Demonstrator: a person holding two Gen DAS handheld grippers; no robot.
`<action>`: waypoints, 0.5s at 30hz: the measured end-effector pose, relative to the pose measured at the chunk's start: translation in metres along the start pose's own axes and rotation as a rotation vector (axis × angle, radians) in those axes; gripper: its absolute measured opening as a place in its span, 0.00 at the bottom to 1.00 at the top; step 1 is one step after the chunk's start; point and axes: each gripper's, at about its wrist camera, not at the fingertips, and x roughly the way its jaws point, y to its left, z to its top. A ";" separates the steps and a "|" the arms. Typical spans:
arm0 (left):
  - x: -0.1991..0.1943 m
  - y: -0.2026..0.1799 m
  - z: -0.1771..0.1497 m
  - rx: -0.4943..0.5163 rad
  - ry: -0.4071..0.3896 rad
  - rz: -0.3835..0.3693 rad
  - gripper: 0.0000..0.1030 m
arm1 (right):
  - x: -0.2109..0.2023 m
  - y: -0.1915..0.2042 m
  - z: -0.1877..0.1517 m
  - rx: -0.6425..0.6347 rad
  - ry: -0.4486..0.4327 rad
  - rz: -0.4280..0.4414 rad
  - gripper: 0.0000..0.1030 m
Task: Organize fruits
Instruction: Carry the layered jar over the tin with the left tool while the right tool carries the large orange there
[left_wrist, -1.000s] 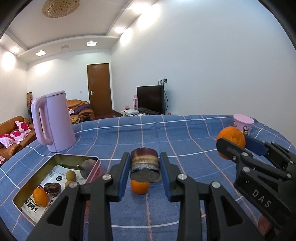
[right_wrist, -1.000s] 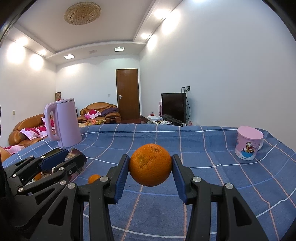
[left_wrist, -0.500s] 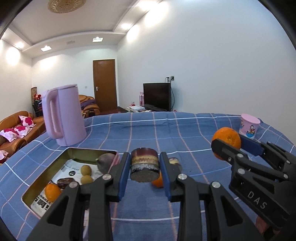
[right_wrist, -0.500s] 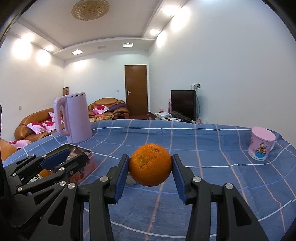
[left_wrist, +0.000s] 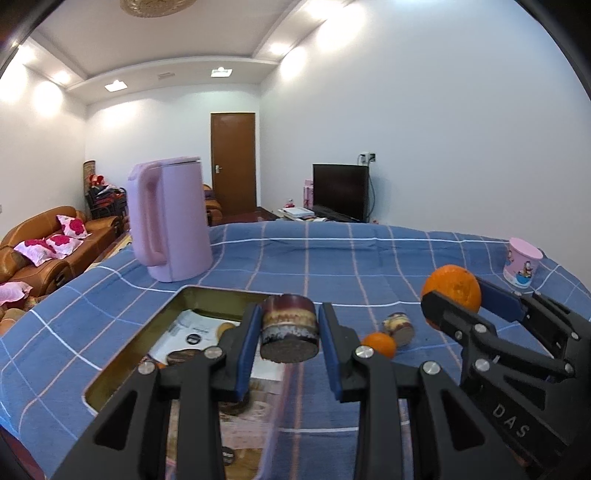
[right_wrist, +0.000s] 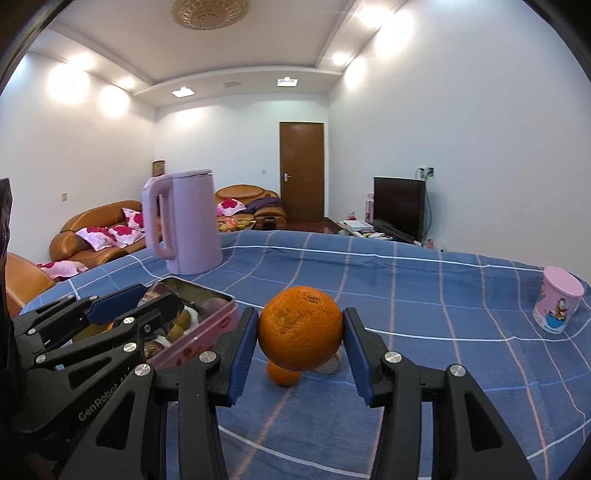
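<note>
Both grippers are held above a table covered by a blue checked cloth, side by side and pointing slightly downward toward the far end of the room. The left gripper has its blue pads pressed on either side of a short dark cylindrical piece, brown and layered on its side with a dark flat end facing the camera, and it hangs over the near right corner of an open metal tin. The tin lies on the cloth with printed paper and several small fruits inside; its outer wall looks pink in the right wrist view. The right gripper is clamped on a large orange, held clear of the cloth, just to the right of the tin. In the left wrist view that gripper shows at the right edge, the orange at its tips, level with the left one. Beneath and between the two grippers a small orange rests on the cloth, with another short cylindrical piece lying beside it. A lilac kettle stands upright beyond the tin, and a pink cartoon mug sits well apart at the far right.
</note>
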 end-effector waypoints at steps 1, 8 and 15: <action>-0.001 0.004 0.000 -0.005 0.001 0.006 0.33 | 0.001 0.004 0.001 -0.005 0.000 0.008 0.47; -0.003 0.023 -0.001 -0.022 0.006 0.039 0.33 | 0.006 0.020 0.004 -0.021 0.002 0.045 0.47; -0.001 0.042 -0.004 -0.043 0.020 0.077 0.33 | 0.010 0.036 0.006 -0.033 0.002 0.082 0.47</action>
